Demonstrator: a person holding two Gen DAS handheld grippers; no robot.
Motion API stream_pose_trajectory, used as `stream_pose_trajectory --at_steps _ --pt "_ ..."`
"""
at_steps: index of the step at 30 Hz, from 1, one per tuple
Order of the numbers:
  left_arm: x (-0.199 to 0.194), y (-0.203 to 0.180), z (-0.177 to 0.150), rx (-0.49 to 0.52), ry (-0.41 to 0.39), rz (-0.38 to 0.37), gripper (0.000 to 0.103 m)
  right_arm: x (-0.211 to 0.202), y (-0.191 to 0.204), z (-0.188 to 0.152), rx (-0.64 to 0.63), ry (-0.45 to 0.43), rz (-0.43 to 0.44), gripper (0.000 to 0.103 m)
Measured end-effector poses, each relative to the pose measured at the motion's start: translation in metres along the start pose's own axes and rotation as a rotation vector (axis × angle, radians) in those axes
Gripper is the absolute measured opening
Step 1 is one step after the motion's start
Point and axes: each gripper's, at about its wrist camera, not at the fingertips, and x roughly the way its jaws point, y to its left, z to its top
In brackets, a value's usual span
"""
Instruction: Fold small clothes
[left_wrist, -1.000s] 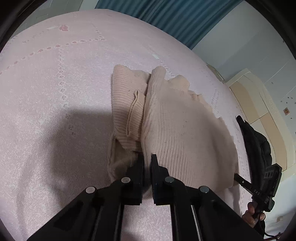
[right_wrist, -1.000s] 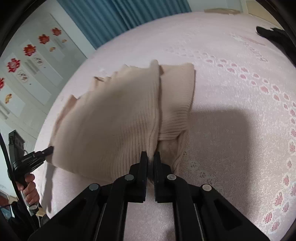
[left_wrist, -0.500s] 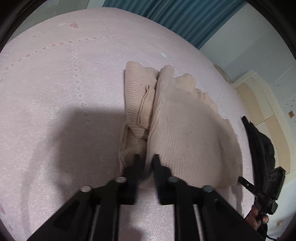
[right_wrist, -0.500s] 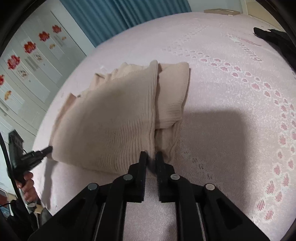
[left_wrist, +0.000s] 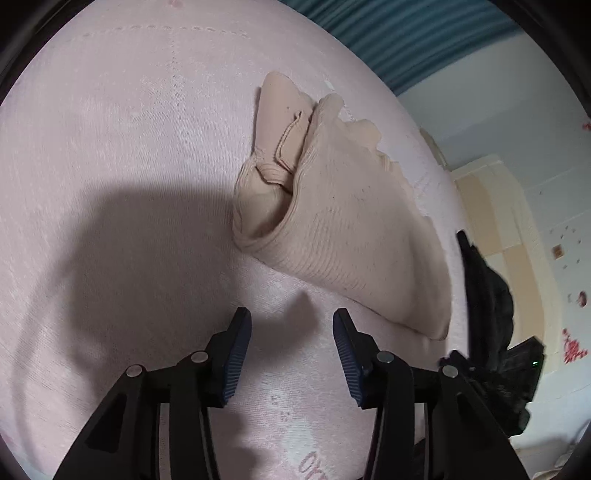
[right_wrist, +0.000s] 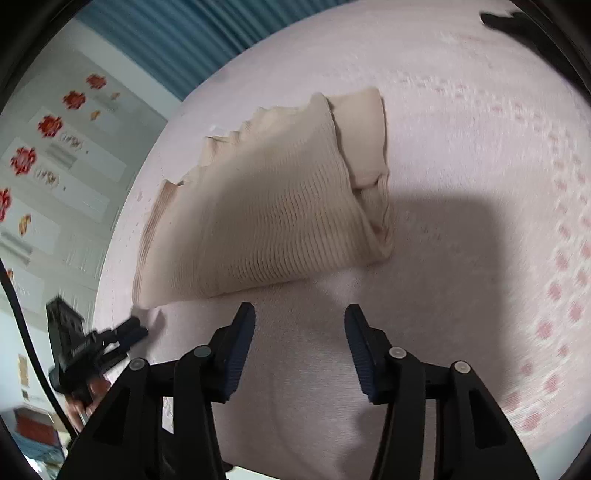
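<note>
A folded beige rib-knit garment (left_wrist: 332, 221) lies on a pale pink bedspread (left_wrist: 110, 147), a soft wedge with a scalloped far edge and a rolled, open end showing smoother inner layers. The left gripper (left_wrist: 291, 332) hovers just short of the garment's near edge, its jaws released and empty after just having been opening; the inner pads (left_wrist: 234, 354) are dark blue and finely ridged, set in black arms with round silver fasteners. The right gripper (right_wrist: 299, 328) is in the same state, jaws parted over bare bedspread (right_wrist: 461, 184), nothing between them, the garment (right_wrist: 258, 221) just beyond.

The left wrist view shows a loose strap or seam loop on the garment's folded left part, a black bag-like bundle (left_wrist: 487, 295) at the right edge of the bed, and cream cabinet panels (left_wrist: 498, 206) beyond. The right wrist view shows the woven pink dot pattern running along the bedspread's right side, white cupboard doors with red flower stickers (right_wrist: 50, 125), and the left gripper (right_wrist: 110, 339) held in a hand (right_wrist: 85, 402) at the garment's near left corner. Teal curtains (right_wrist: 177, 40) hang behind the bed in both views.
</note>
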Motion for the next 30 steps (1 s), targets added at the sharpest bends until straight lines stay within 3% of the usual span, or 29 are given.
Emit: stream_pose_trajectory --at_steps 5,11,16,18,19,30 --pt "0.012 0.010 0.010 -0.114 -0.023 -0.091 0.046 0.021 -0.012 0.005 0.130 0.002 0.016 0.050" --pt "0.028 0.023 0.033 -0.237 -0.058 -0.182 0.046 0.024 -0.029 0.019 0.244 -0.062 0.051 0.050" --pt "0.035 0.026 0.045 -0.253 -0.065 -0.146 0.026 0.029 -0.047 0.032 0.360 -0.098 0.096 0.049" --pt "0.035 0.027 0.046 -0.255 -0.067 -0.141 0.015 0.032 -0.045 0.037 0.339 -0.094 0.050 0.033" --pt "0.033 0.027 0.045 -0.255 -0.073 -0.147 0.013 0.034 -0.043 0.038 0.324 -0.091 0.044 0.012" --pt "0.007 0.020 0.020 -0.219 -0.084 -0.121 0.011 -0.003 -0.041 0.039 0.248 -0.123 0.080 0.009"
